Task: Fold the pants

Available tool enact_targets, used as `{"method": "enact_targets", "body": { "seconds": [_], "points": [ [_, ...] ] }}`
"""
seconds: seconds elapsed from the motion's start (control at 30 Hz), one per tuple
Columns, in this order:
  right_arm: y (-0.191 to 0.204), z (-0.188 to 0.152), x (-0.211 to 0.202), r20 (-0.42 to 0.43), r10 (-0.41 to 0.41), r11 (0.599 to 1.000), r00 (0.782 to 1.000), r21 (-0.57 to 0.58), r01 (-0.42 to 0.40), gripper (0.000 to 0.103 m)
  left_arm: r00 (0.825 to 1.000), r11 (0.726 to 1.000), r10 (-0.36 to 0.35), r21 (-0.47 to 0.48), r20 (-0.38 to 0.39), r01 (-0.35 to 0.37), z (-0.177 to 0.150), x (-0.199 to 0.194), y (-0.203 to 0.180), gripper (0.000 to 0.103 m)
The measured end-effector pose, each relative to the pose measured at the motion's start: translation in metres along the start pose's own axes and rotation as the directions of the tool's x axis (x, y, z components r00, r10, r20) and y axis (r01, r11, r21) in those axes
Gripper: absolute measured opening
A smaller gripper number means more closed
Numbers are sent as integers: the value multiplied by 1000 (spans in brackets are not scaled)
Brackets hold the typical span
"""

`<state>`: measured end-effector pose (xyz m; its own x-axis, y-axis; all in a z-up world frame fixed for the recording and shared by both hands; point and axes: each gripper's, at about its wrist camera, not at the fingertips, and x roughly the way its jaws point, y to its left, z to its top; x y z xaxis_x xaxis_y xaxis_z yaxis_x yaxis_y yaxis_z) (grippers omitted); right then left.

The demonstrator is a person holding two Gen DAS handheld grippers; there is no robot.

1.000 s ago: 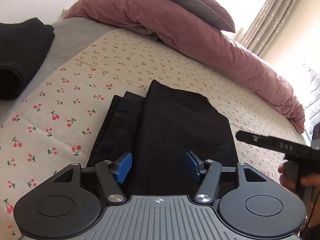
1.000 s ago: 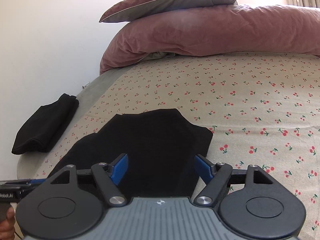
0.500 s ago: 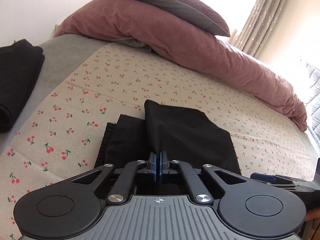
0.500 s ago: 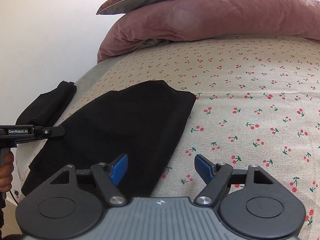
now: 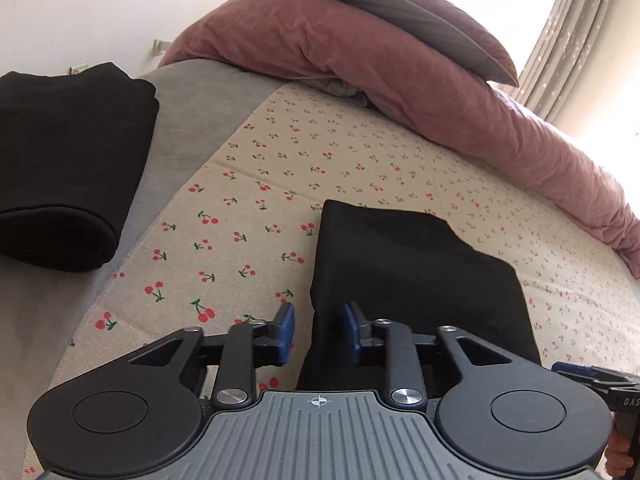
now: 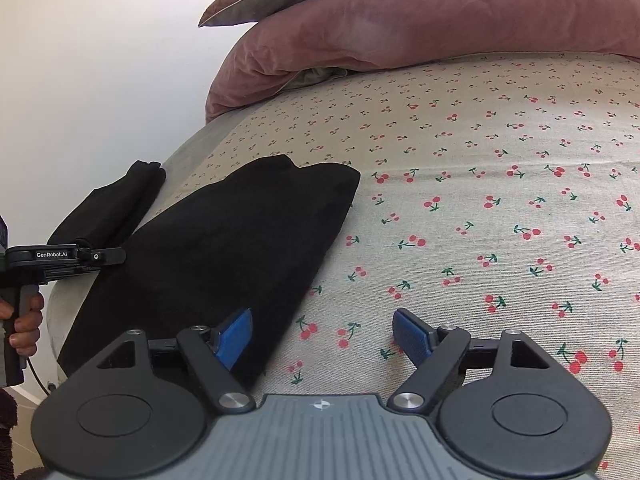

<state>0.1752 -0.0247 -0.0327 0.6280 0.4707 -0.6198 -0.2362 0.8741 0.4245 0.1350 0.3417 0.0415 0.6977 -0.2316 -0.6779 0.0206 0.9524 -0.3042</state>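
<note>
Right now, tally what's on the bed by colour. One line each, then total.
Black: 2, the folded pants between the grippers and a second folded black garment on the grey edge.
Pink: 1, the duvet bunched at the far end.
Grey with pink: 1, the pillow on top of it.
Cherry print: 1, the sheet.
Total: 5

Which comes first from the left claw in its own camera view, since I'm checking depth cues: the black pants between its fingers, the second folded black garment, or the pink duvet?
1. Black pants: their left edge lies between the opening fingers of the left claw.
2. Folded black garment: far left, on the grey sheet.
3. Pink duvet: heaped at the far end.
</note>
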Motion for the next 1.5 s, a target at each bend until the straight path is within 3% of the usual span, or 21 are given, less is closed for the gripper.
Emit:
{"method": "enact_targets", "body": {
  "seconds": [0.07, 0.17, 0.27, 0.37, 0.53, 0.63, 0.77, 1.03, 1.27, 1.5],
  "points": [
    [-3, 2, 2, 4, 48, 998, 999, 34, -48, 80, 998, 998, -64, -23, 16, 64, 3, -1, 5, 68],
    [-11, 4, 8, 13, 119, 985, 993, 121, -120, 73, 990, 988, -142, -64, -14, 141, 8, 12, 12, 68],
    [-18, 4, 19, 22, 169, 964, 985, 202, -170, 65, 980, 974, -192, -137, -54, 183, 9, 34, 21, 64],
    [-26, 0, 26, 65, 214, 931, 975, 288, -224, 61, 967, 940, -246, -259, -62, 222, 1, 56, 36, 50],
    [-31, -1, 40, 98, 249, 874, 964, 407, -267, 36, 946, 876, -325, -378, -4, 300, -15, 70, 44, 41],
    [-30, -3, 47, 109, 243, 855, 964, 446, -266, 21, 948, 868, -319, -394, 22, 301, -22, 68, 41, 33],
    [-33, -6, 38, 128, 237, 840, 963, 471, -269, 13, 942, 859, -336, -401, 23, 317, -28, 61, 29, 23],
    [-77, -6, -19, 151, 165, 855, 975, 470, -218, 11, 913, 872, -403, -327, -54, 366, -39, 77, -55, 18],
    [-138, -4, -83, 166, 32, 856, 986, 504, -113, 11, 880, 868, -462, -258, -111, 424, -46, 104, -140, 17],
    [-184, -4, -132, 176, -93, 860, 980, 510, -10, 11, 858, 864, -494, -187, -143, 467, -59, 125, -215, 17]
  ]
}}
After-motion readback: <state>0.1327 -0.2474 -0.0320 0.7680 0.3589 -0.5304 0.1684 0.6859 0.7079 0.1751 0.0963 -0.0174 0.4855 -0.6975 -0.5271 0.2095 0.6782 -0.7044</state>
